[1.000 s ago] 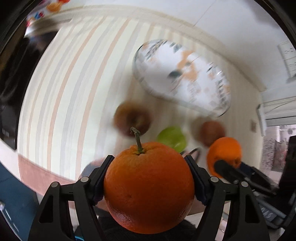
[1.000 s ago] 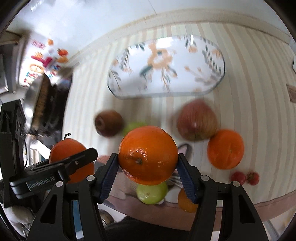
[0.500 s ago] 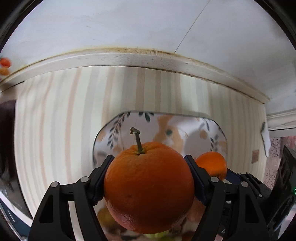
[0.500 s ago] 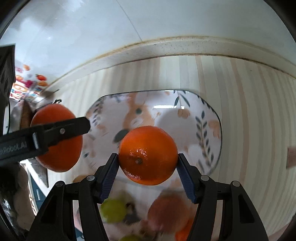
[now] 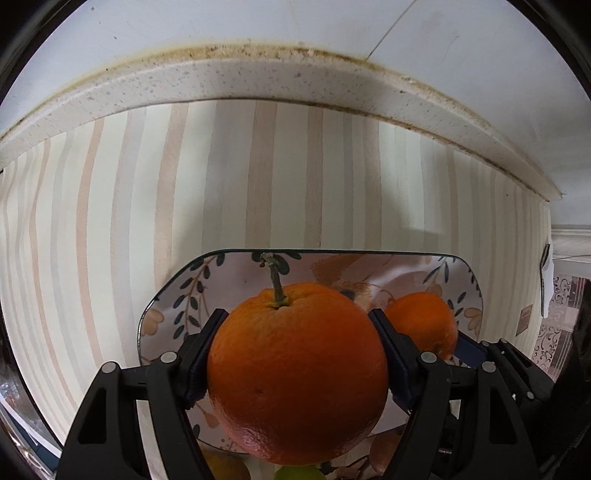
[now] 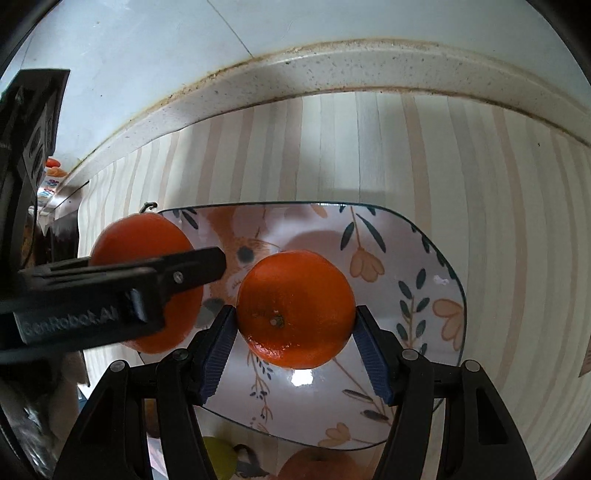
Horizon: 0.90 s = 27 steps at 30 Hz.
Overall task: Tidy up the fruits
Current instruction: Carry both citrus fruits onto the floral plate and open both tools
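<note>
Over plate [image 6: 436, 254], each hand-held gripper clamping orange [image 6: 293, 308]

Home kitchen — speckled stone counter edge [image 5: 258, 85] meeting white wall tiles [image 5: 221, 26] ahead of the grippers; striped table covering [image 5: 110, 221] and floral plate [image 6: 417, 266] below them.

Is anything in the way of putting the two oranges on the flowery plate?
Nothing visible. The flowery plate shows bare under both fruits. The left tongs hold the stemmed orange and the right tongs hold the other orange, side by side but apart.
</note>
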Motion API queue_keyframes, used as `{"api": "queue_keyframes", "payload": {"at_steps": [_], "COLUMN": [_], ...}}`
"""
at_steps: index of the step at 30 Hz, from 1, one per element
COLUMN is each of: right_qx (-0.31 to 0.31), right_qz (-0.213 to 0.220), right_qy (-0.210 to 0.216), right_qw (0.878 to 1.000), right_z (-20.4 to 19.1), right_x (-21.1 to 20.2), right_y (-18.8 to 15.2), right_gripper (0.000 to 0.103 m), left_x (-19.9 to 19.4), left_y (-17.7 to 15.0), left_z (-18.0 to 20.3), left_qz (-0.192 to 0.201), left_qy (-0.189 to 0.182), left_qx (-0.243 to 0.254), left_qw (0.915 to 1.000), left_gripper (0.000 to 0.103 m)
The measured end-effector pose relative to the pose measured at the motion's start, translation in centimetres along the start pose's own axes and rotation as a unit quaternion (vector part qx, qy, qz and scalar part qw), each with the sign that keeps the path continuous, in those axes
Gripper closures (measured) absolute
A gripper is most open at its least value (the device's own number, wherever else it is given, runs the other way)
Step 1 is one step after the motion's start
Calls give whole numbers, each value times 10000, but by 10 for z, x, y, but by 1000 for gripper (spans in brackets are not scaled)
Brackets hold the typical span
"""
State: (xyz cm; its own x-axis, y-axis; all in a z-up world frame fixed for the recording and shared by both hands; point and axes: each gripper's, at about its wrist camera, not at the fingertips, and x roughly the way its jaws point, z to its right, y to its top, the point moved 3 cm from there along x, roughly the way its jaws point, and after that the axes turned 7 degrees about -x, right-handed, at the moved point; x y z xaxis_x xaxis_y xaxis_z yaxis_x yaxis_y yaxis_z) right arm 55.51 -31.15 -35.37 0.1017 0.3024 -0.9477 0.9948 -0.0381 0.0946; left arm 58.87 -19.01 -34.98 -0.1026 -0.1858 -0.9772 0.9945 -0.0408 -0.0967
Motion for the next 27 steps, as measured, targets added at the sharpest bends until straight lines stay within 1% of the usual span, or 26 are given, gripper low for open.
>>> {"api": "queue_keyframes", "payload": {"at_steps": [2, 4, 6, 8, 10, 11, 15, 18, 21, 22, 24, 27], "right_qx": [65, 164, 235, 332, 362, 365, 358, 316, 285, 234, 200, 150], "right_qz": [-39, -66, -103, -119, -125, -120, -66, -16, 25, 55, 119, 239], "right_qy": [37, 175, 210, 260, 232, 189, 47, -91, -285, -354, -431, -461], "right_qw": [10000, 9997, 9995, 9990, 9990, 9991, 9993, 9995, 9992, 9991, 9988, 9985], "right_z": [1, 3, 3, 4, 6, 9, 8, 5, 1, -2, -5, -8], "right_x": [0, -1, 0, 1, -1, -4, -16, -30, -45, -52, -61, -77], "right_y": [2, 4, 5, 7, 5, 4, 1, -3, -11, -15, -24, -38], "right_gripper": [35, 31, 23, 19, 16, 15, 12, 12, 12, 12, 12, 12], "left_x": [5, 9, 12, 9, 0, -5, -32, -51, -66, -71, -77, -86], "left_y": [2, 4, 7, 10, 14, 15, 16, 5, -10, -15, -28, -49], "left_z": [-2, -5, -5, -5, -7, -8, -13, -15, -24, -28, -29, -28], "left_qz": [-68, -132, -138, -125, -19, 43, 319, 530, 827, 902, 987, 1112], "left_qy": [32, 64, 41, -105, -163, -166, -86, 43, 301, 330, 454, 509], "left_qx": [-44, -70, -102, -163, -204, -216, -211, -215, -302, -303, -248, -210], "left_qw": [10000, 9999, 9998, 9997, 9997, 9996, 9992, 9984, 9957, 9949, 9938, 9923], "left_gripper": [29, 28, 27, 27, 24, 18, 17, 17, 17, 17, 17, 17]}}
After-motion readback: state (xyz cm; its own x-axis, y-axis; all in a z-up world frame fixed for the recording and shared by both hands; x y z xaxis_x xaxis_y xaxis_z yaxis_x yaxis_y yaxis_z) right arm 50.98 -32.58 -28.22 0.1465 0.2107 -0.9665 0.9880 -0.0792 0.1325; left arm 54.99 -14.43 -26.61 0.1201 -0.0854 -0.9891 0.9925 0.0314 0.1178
